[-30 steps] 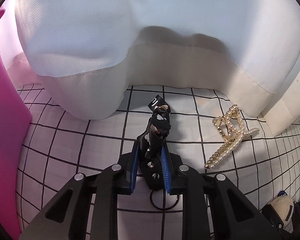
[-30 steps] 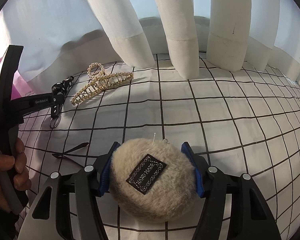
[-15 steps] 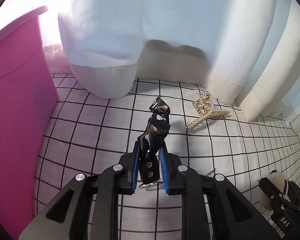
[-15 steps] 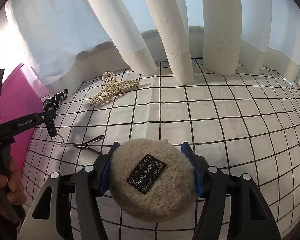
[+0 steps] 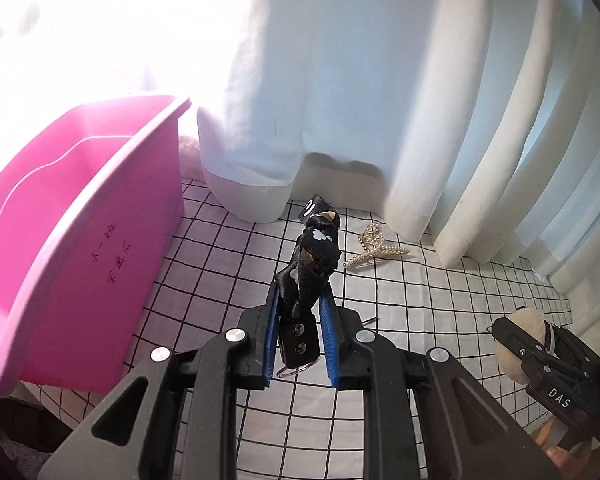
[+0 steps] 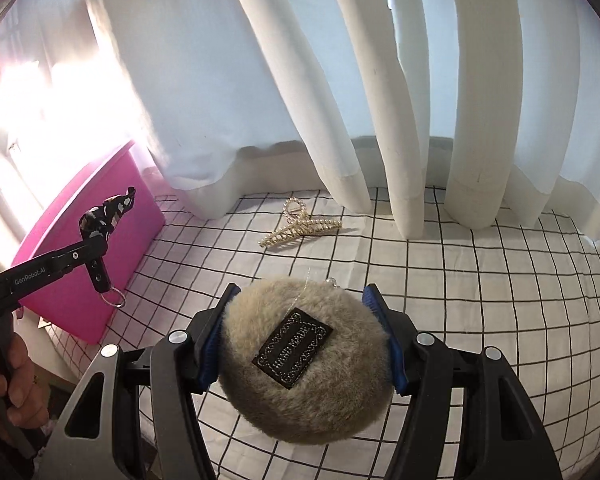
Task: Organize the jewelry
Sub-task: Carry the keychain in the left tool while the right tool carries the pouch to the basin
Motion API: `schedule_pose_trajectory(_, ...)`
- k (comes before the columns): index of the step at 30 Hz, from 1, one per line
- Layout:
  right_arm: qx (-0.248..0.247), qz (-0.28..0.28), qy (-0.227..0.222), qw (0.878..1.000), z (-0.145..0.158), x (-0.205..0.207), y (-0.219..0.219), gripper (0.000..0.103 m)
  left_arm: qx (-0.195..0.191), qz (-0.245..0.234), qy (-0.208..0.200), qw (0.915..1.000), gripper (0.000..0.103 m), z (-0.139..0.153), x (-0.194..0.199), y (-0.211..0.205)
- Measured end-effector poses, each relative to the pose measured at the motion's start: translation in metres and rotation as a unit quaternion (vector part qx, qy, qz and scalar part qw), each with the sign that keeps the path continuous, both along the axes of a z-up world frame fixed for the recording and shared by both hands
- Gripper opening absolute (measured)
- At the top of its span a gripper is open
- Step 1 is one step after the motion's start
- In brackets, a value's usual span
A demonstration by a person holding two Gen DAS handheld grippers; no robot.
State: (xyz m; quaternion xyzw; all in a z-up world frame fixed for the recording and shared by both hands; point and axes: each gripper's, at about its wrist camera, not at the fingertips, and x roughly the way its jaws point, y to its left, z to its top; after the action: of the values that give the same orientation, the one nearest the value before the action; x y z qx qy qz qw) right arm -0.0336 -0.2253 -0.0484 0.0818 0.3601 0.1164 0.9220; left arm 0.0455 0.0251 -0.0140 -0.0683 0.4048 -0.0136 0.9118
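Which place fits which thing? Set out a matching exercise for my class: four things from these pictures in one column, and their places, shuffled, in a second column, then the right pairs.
Things
1. black strap
2. fluffy pouch
3. pearl clip
4. pink bin

Places
A. lying free on the checked cloth near the curtain
B. between the jaws of the right gripper
C. standing at the cloth's left edge
D. between the jaws of the left gripper

Pairs: 1-D, 2-B, 3-A, 4-C
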Motion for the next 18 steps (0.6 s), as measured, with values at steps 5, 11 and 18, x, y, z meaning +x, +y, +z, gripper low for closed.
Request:
schedule_pose_trajectory(5,0.017,0.050,-0.026,0.998,0.027,0.005,0.021,0.061,-0.002,0.037,-0.031,0.9988,0.019,0.038,-0.030,0.020)
schedule_pose_trajectory(11,0.030,0.115,-0.057,0.991,0.062,0.018,0.070,0.061,0.004,0.088,-0.058,0.9944,0.019,0.069,-0.058,0.059)
schedule_pose_trajectory(18,0.035,0.187,-0.091,0.978,0.099,0.033,0.154,0.061,0.010,0.143,-0.067,0.9874,0.019,0.086,-0.077,0.130)
